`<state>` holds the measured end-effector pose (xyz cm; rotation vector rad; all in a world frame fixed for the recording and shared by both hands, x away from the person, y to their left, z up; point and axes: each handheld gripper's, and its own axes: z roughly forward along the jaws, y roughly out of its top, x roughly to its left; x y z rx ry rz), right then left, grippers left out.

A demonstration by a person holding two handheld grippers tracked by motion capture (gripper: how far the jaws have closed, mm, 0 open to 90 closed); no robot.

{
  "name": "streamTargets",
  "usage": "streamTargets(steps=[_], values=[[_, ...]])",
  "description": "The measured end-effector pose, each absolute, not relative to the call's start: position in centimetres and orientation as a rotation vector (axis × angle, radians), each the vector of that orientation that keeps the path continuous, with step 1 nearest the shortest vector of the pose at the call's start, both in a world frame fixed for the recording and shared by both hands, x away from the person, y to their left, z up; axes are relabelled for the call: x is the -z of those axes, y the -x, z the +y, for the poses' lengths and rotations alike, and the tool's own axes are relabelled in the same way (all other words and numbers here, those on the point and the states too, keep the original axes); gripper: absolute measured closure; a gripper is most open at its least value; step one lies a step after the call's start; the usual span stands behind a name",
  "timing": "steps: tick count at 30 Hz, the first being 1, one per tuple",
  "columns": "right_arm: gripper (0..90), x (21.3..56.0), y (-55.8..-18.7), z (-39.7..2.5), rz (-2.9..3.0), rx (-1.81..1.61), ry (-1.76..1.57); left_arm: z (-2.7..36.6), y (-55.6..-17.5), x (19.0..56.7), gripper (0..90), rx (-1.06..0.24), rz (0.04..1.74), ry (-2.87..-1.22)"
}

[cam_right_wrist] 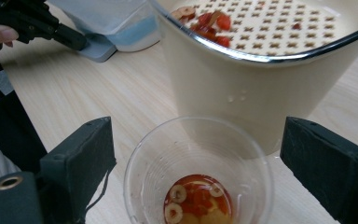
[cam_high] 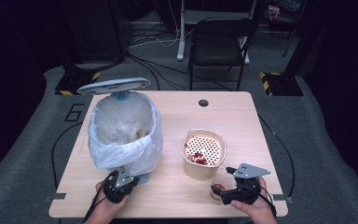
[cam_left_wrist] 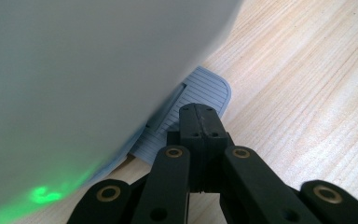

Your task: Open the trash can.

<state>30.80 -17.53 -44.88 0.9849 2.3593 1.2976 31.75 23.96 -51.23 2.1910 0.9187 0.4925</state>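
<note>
Here, right gripper (cam_right_wrist: 193,154) spread wide, jaws standing either side of a clear plastic cup (cam_right_wrist: 198,172) without touching it; red and yellow leftovers pooled at the cup's bottom. Just behind the cup, touching or nearly so, a cream bucket (cam_right_wrist: 242,88) with a perforated strainer insert (cam_high: 204,145) carrying red scraps. Over at the near left, left gripper (cam_left_wrist: 199,122) pressed fully together, tip resting on the grey pedal (cam_left_wrist: 200,91) of a bin (cam_high: 123,133) lined with a white bag, lid (cam_high: 113,86) raised. All on a wooden table (cam_high: 168,191).
</note>
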Motion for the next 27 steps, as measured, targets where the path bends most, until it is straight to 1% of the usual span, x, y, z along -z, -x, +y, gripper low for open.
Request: streamTargets(steps=[14,16,23,27], values=[[9.3,46.8,-30.6,-17.1,2.400,-1.247,-0.998,24.0,-31.7,51.2,90.0,-0.492,0.919,-2.191],[13.0,47.0,-30.6,-17.0,2.408,-1.239,-0.986,24.0,-31.7,51.2,90.0,-0.492,0.918,-2.192],[15.0,47.7,-30.6,-17.0,2.414,-1.211,-0.972,24.0,-31.8,51.2,90.0,-0.492,0.921,-2.190],[22.6,48.2,-30.5,-17.1,2.421,-1.196,-0.968,24.0,-31.8,51.2,90.0,-0.490,0.921,-2.192]])
